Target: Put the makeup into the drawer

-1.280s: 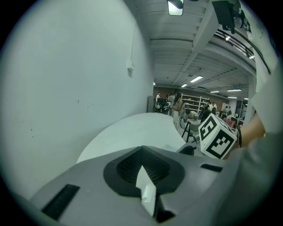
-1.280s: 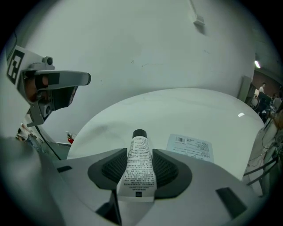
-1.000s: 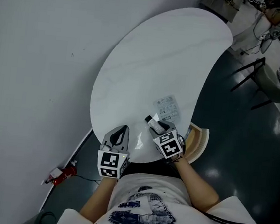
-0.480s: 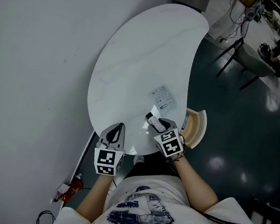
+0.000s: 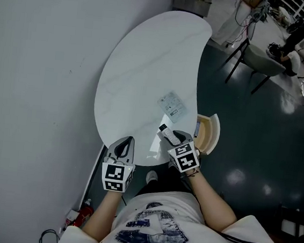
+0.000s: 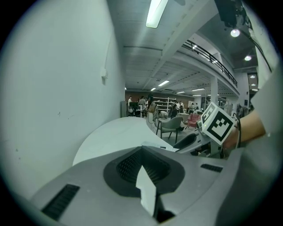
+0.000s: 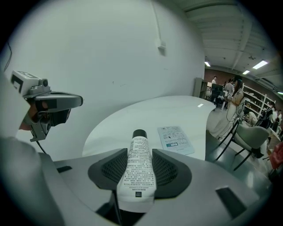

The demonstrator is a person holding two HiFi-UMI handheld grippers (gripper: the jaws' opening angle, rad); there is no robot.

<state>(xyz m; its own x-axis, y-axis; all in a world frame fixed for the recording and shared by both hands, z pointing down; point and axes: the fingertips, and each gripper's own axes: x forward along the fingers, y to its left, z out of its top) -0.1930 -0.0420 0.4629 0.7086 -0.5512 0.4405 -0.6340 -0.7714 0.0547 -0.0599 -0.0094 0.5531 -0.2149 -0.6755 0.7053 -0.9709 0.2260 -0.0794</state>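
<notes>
A white makeup tube with a black cap points out from between the pads of my right gripper, which is shut on it. In the head view that right gripper holds the tube over the near end of the white table. Just right of it, the wooden drawer stands open at the table's edge. My left gripper hovers over the near left edge with its fingers drawn together and nothing in them. In its own view the left gripper shows only a thin sliver between the jaws.
A flat printed packet lies on the table beyond the tube. A grey wall runs along the left. Chairs stand on the dark floor at the far right. A red object and a cable lie on the floor by the wall.
Both grippers have risen a little and rolled slightly, the tube staying gripped in the right one. The head view has swung, so the table sits further left.
</notes>
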